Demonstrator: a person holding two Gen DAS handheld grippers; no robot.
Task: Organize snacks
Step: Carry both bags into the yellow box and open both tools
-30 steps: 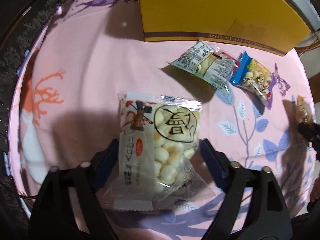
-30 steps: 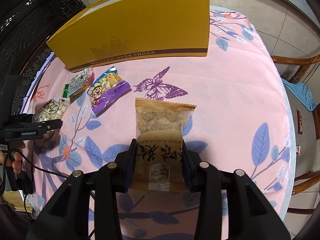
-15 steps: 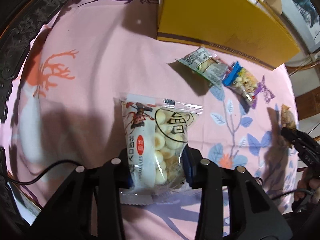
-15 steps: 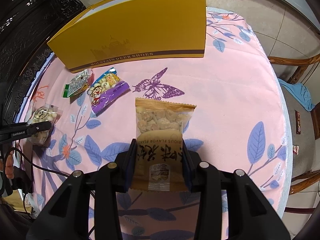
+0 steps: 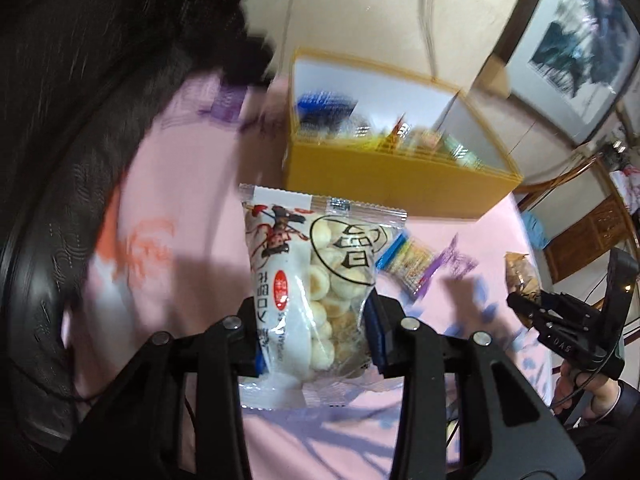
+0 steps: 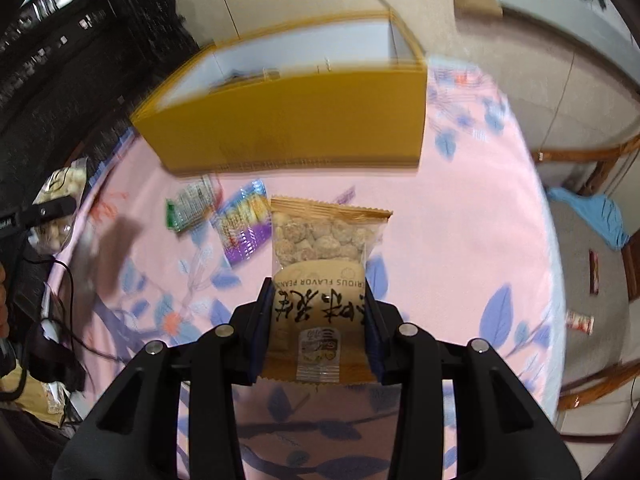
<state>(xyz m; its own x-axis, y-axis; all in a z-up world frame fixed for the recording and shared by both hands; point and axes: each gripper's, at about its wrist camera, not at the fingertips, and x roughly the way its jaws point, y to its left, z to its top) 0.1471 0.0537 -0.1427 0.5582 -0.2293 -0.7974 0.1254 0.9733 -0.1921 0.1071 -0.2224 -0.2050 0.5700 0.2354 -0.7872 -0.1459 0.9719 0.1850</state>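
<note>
1. Claw on the left [image 5: 316, 332] sits nearest in its own view, its jaws drawn in on the lower part of a clear packet of round white biscuits [image 5: 316, 280]; both blue pads press the packet's sides, and the packet stands upright above the pink bench cloth [image 5: 192, 280], clear of it.
2. Right claw [image 6: 318, 320] likewise has its jaws closed narrow on a tan peanut packet [image 6: 320, 264]; the pads grip the printed lower half, the clear upper half showing coated nuts, and the packet is held up off the cloth [image 6: 460, 240].
3. In the left view the right claw [image 5: 528, 304] shows at the right edge with a brown packet [image 5: 520, 276] at its tip; a hand [image 5: 580, 392] grips its handle below.
4. In the right view the left claw [image 6: 48, 212] appears at the left edge, carrying the biscuit packet [image 6: 60, 200]; the picture is blurred there.
5. Beyond the held packets, two snacks lie on the cloth, just beside each other: a purple-and-blue packet [image 6: 244, 224] and a green-edged packet [image 6: 188, 204]; both are smeared by blur.
6. Farther back stands an open yellow box [image 6: 300, 128] on the bench; its inside is white, and in the left view several packets [image 5: 400, 132] lie within it, too blurred to tell apart.
7. Past the bench edge on the right are wooden chairs [image 6: 592, 160] with a blue cloth [image 6: 592, 216] on one.
</note>
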